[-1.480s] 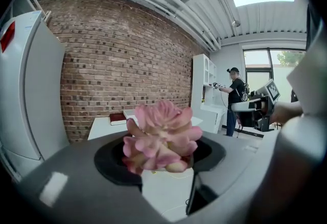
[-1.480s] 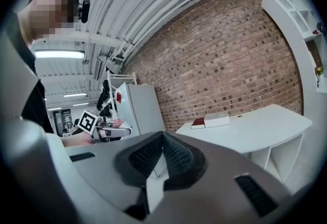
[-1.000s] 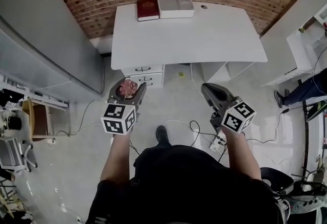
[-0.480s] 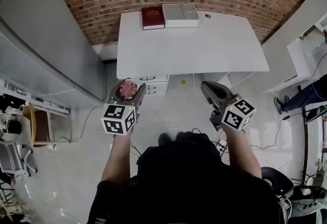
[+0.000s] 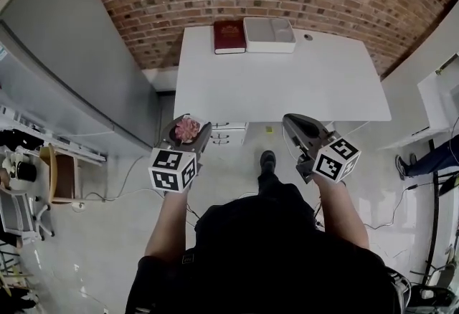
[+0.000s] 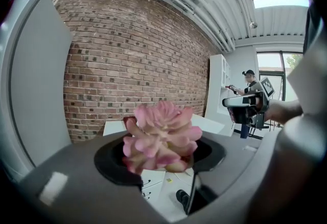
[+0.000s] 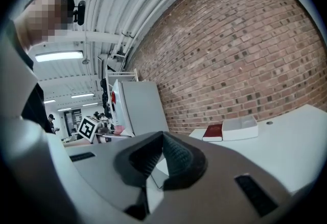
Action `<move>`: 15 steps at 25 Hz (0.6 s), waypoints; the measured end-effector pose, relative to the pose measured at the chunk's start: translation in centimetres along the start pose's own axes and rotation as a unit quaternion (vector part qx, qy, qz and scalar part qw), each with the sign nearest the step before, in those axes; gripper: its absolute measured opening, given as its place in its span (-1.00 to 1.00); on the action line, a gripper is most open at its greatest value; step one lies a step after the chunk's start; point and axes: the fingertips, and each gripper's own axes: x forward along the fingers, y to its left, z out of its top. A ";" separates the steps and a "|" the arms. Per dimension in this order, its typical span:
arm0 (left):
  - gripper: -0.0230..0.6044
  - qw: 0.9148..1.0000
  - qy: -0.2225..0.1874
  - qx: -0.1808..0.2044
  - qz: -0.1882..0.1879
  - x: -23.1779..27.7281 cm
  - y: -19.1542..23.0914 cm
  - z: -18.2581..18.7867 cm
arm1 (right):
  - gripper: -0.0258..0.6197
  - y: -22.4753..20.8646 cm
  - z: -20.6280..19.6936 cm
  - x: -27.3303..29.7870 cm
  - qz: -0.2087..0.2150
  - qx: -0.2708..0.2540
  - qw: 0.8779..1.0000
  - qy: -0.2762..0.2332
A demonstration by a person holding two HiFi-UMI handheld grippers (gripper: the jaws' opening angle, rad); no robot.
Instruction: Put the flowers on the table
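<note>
Pink many-petalled flower is pinched in the left gripper, just short of the white rectangular table. Right gripper is pressed together, empty. Flower is best kept upright, lowered onto bare tabletop, then released.

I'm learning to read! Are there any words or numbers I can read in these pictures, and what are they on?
No text here can be read.
On the red book: any title is too small to read.
On the left cube and the right cube: only black-and-white square patterns, no letters.
On the white tray: no print shows.
</note>
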 end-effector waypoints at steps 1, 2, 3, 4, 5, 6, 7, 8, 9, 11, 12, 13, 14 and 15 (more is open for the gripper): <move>-0.11 1.000 0.000 0.001 0.004 0.7 0.3 0.2 | -0.89 -0.8 0.1 0.6 0.004 0.002 1.000 -0.002; -0.11 1.000 0.000 0.001 0.010 1.3 0.7 0.3 | -0.89 -1.6 0.2 1.3 0.008 0.006 1.000 -0.004; -0.10 1.000 0.001 -0.001 0.016 2.0 1.1 0.4 | -0.89 -2.4 0.3 2.0 0.014 0.011 1.000 -0.005; -0.11 1.000 0.004 -0.002 0.022 2.8 1.4 0.4 | -0.89 -3.2 0.3 2.6 0.021 0.015 1.000 -0.005; -0.10 1.000 0.007 -0.004 0.027 3.6 1.6 0.5 | -0.89 -4.1 0.4 3.2 0.028 0.017 0.999 -0.003; -0.11 0.999 0.010 -0.005 0.032 4.5 1.8 0.6 | -0.89 -5.1 0.6 3.7 0.034 0.019 0.999 -0.002; -0.11 0.999 0.012 -0.006 0.036 5.5 2.0 0.9 | -0.89 -6.3 0.9 4.3 0.039 0.020 0.999 -0.001; -0.11 0.999 0.014 -0.008 0.041 6.5 2.2 1.3 | -0.89 -7.5 1.4 4.9 0.043 0.021 0.999 -0.001; -0.10 0.999 0.017 -0.010 0.045 7.6 2.4 1.7 | -0.89 -8.8 1.8 5.5 0.046 0.023 0.999 0.000; -0.10 0.998 0.021 -0.017 0.052 10.0 2.9 2.4 | -0.89 -11.4 2.6 6.8 0.054 0.027 0.998 0.004; -0.11 0.998 0.024 -0.020 0.056 11.4 3.0 2.7 | -0.89 -12.7 2.8 7.4 0.060 0.028 0.998 0.007; -0.10 0.998 0.027 -0.021 0.060 12.7 3.2 3.0 | -0.89 -14.0 3.0 7.9 0.066 0.029 0.997 0.011; -0.10 0.997 0.031 -0.023 0.065 14.0 3.3 3.2 | -0.89 -15.4 3.2 8.4 0.070 0.030 0.997 0.015; -0.10 0.997 0.033 -0.027 0.070 15.2 3.5 3.5 | -0.89 -16.8 3.5 8.9 0.074 0.031 0.997 0.018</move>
